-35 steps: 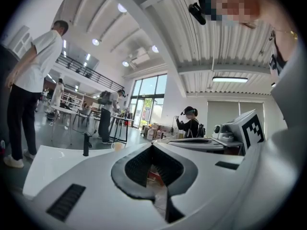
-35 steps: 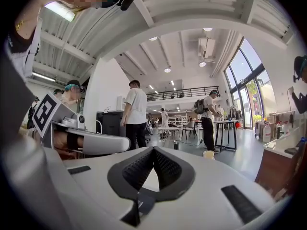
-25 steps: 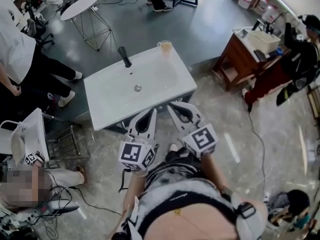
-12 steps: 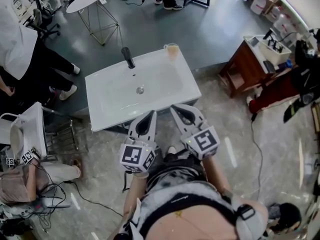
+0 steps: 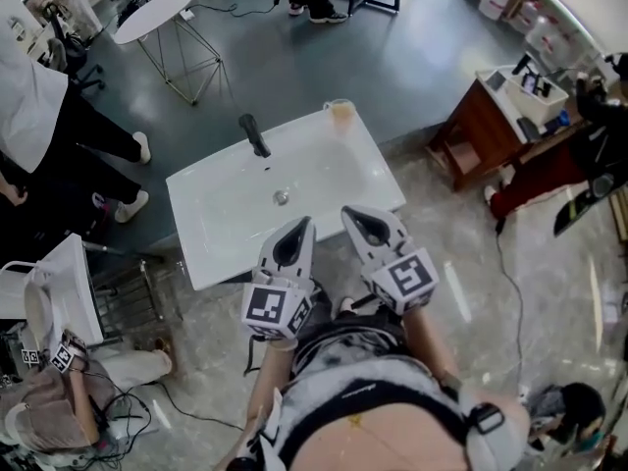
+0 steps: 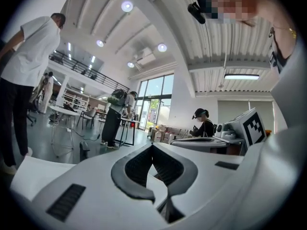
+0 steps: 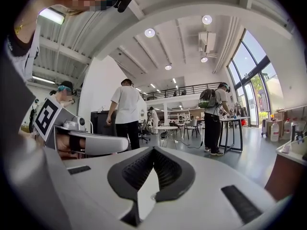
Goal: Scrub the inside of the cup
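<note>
Head view: the cup stands upright at the washbasin's far-right corner; right gripper is nearer than left gripper; all 2 are pressed together, empty.

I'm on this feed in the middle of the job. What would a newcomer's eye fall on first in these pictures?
The white sink fills the middle of the head view, with a black faucet at its far edge and the cup on its far right corner. The left gripper and right gripper are side by side at the sink's near edge, both shut and empty, well short of the cup.
</note>
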The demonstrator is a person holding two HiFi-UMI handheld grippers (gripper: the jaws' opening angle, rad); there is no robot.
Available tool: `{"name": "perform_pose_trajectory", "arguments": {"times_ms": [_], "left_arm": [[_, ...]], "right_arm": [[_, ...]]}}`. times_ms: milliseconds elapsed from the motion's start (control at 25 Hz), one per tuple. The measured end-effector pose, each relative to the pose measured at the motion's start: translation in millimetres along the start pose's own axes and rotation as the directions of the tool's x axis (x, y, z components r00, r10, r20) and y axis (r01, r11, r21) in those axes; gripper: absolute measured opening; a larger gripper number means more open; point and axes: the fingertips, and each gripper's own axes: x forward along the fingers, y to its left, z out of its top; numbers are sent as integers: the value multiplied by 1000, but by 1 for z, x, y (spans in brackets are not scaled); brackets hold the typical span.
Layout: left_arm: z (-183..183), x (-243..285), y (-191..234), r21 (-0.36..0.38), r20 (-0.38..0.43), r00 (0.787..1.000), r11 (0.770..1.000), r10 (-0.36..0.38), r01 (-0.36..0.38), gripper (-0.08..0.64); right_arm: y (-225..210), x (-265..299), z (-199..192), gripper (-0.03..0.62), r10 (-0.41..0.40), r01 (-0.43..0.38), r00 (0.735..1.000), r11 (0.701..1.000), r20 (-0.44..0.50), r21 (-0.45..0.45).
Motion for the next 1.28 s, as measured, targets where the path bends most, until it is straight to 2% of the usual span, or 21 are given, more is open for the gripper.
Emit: {"name": "perform_pose_trajectory", "arguments": {"times_ms": [480, 720, 920, 1080, 1280], "left_arm": [[3, 43, 84, -44, -30, 995, 994, -97, 96, 6], [10, 51, 107, -6, -32, 991, 992, -128, 128, 6], [12, 58, 117, -38, -48, 990, 991, -133, 131, 6], [11, 61, 124, -54, -42, 992, 992, -120, 117, 6], [12, 69, 132, -55, -38, 997, 996, -70, 68, 6]], "right_arm": [[-15, 96, 10, 2, -57, 56, 998, 998, -16, -25], [-20, 119, 12, 2, -111, 111, 994, 994, -11, -6], [-36, 125, 10, 2, -138, 139, 990, 990, -23, 24], [-51, 138, 8, 2, -134, 134, 991, 991, -24, 19], [-50, 163, 21, 2, -43, 43, 999, 999, -15, 19]]}}
